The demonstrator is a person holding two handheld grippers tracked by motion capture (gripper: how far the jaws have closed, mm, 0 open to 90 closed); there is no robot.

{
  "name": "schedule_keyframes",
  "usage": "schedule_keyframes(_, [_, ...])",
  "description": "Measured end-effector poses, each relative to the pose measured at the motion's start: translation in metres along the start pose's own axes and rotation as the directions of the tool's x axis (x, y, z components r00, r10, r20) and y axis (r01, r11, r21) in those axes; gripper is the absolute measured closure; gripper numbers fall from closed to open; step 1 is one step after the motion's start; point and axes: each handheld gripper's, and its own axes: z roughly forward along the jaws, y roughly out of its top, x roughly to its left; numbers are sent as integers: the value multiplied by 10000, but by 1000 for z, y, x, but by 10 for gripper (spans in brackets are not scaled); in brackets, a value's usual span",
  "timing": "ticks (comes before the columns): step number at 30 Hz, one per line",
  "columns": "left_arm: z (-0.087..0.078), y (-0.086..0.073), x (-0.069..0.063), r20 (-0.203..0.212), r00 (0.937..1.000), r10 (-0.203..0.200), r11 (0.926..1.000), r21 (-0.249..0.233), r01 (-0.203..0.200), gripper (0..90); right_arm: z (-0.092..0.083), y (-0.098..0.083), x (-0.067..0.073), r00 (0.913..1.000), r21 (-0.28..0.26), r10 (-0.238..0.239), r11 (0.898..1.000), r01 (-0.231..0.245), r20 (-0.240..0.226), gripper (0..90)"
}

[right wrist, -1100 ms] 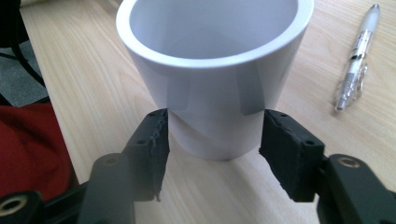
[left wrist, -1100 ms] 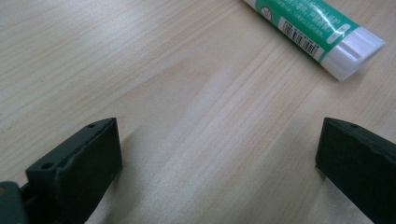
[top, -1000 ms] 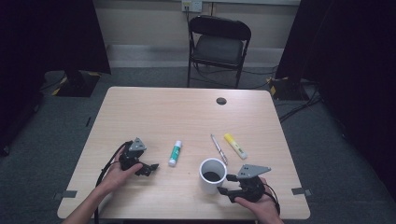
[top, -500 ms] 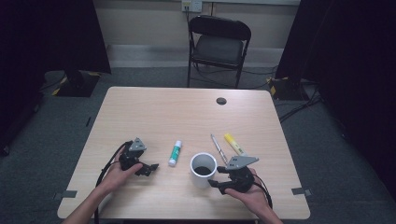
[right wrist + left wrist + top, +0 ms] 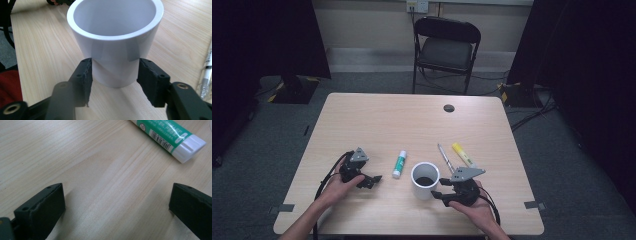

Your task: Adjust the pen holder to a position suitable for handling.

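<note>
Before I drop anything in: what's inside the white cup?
The right gripper view shows the cup's upper inner wall bare and white; its bottom is hidden by the rim. From the high view the bottom is a dark patch, so contents can't be ruled out.

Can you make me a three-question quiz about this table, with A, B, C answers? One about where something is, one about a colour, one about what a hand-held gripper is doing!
1. Where is the glue stick?
A. inside the cup
B. lying on the table between the left hand-held gripper and the cup
C. on the chair

2. What colour is the cup?
A. white
B. red
C. blue

3. What is the right hand-held gripper doing?
A. holding a pen
B. lying upside down
C. its jaws are on both sides of the cup

Answers:
1 B, the high view shows it flat on the wood there.
2 A, its wall and rim are white.
3 C, the right gripper view shows one jaw at each side of the cup's base.
</note>
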Motion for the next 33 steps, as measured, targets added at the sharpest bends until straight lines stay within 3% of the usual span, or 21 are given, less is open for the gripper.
schedule_keyframes(8, [0,0,0,24,10000,-54,10000,-1,54,0,8,2,2,9999,48,-116,9999,115,33,518])
schedule_keyframes(18, [0,0,0,-2,10000,1,10000,2,-1,0,14,4,3,9999,21,47,10000,-47,-148,681])
schedule_keyframes(27, [0,0,0,3,10000,3,10000,3,-3,0,18,3,4,9995,-60,32,10000,-34,-317,737])
schedule_keyframes(32, [0,0,0,23,10000,-69,10000,-1,69,0,14,1,1,9999,-147,84,9999,-86,-85,682])
schedule_keyframes(33, [0,0,-1,16,10000,-78,10000,-4,78,0,10,-1,-4,9994,-224,269,9994,-265,222,613])
